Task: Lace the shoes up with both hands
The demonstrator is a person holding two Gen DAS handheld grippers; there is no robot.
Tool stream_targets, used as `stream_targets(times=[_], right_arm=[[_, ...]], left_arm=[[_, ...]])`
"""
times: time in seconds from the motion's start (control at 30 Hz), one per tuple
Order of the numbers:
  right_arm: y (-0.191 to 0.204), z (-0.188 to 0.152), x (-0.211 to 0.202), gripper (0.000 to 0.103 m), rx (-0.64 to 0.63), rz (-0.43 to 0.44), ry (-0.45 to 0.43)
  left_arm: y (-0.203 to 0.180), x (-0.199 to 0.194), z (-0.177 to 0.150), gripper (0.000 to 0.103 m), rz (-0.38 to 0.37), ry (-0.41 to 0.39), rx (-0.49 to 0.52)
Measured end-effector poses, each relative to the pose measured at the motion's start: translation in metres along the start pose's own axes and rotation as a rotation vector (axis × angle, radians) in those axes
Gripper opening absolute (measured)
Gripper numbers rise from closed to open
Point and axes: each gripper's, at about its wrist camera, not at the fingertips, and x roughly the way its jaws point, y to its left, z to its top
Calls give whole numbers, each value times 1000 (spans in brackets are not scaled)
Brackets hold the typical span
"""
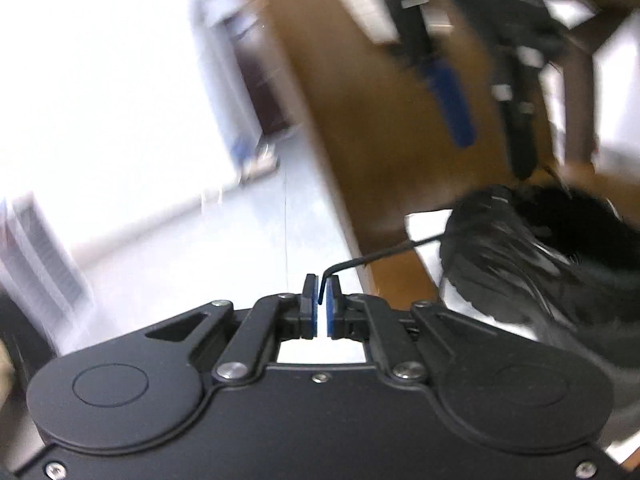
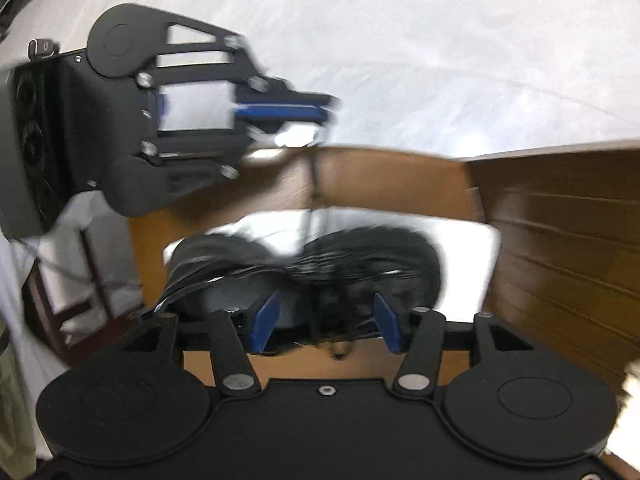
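left gripper [image 1: 321, 294] fingers pinch the black lace [image 1: 384, 252]; right gripper [image 2: 326, 314] fingers spread wide over the shoe [image 2: 360, 256].

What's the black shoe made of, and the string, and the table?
The shoe looks like black woven fabric, matte, though blur hides detail. The lace seems a thin black cord, bending where the left gripper pinches it. The table looks like smooth brown wood.

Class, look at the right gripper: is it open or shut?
Open. The right gripper has its blue pads spread wide apart, the black shoe just beyond them.
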Motion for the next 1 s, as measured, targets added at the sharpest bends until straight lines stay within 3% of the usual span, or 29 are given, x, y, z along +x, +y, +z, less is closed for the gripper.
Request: stream_targets(times=[0.17, 0.3, 0.43, 0.67, 0.97, 1.0], right_arm=[[-15, -6, -18, 53, 55, -99, -133], [-16, 8, -8, 53, 47, -63, -166], [-6, 38, 20, 53, -21, -22, -151], [12, 68, 65, 53, -84, 80, -64], [9, 87, 98, 53, -36, 131, -96], [9, 86, 100, 53, -42, 134, -94]], left_arm=[[18, 8, -10, 8, -123, 139, -190], [32, 15, -17, 8, -221, 251, -343], [21, 18, -22, 8, -281, 314, -329], [21, 16, -29, 8, -282, 349, -324], [50, 17, -37, 31, -251, 374, -528], [55, 18, -37, 38, -240, 378, -546]])
